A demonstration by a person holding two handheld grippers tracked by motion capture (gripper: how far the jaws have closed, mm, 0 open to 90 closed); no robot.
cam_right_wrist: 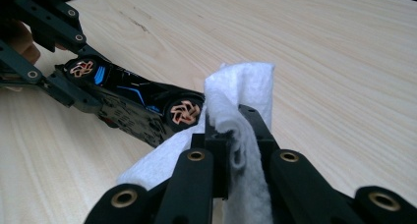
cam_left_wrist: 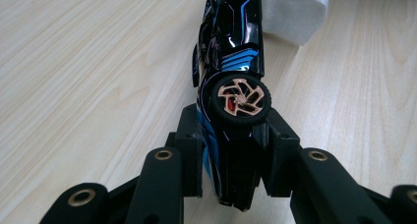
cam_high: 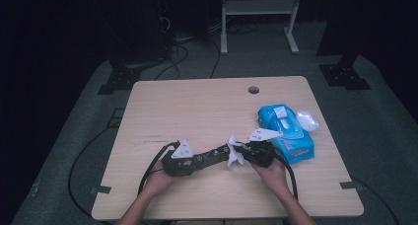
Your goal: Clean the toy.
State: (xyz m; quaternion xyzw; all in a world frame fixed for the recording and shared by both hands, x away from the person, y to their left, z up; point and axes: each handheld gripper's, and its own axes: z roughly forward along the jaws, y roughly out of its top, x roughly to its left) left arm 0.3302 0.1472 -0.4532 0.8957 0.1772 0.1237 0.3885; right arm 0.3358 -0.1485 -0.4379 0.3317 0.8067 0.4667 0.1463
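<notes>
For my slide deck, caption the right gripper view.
Right gripper presses a white tissue against the black toy car.

left gripper (cam_high: 197,161) clamps toy car (cam_high: 215,156), right gripper (cam_high: 245,153) presses white tissue (cam_high: 233,156) on its front; blue tissue pack (cam_high: 286,131) beside

One camera looks down over the whole desk (cam_high: 197,106); two ride close behind each claw, both seeing the toy car (cam_left_wrist: 231,62).

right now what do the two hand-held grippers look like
Both are black. The left hand-held gripper and right hand-held gripper each carry a grey three-cornered plate on top and trail a black cable toward the table's near edge. Up close, the jaws are blocky black linkages with brass-coloured rings at the pivots. No sleeves show on the forearms.
</notes>
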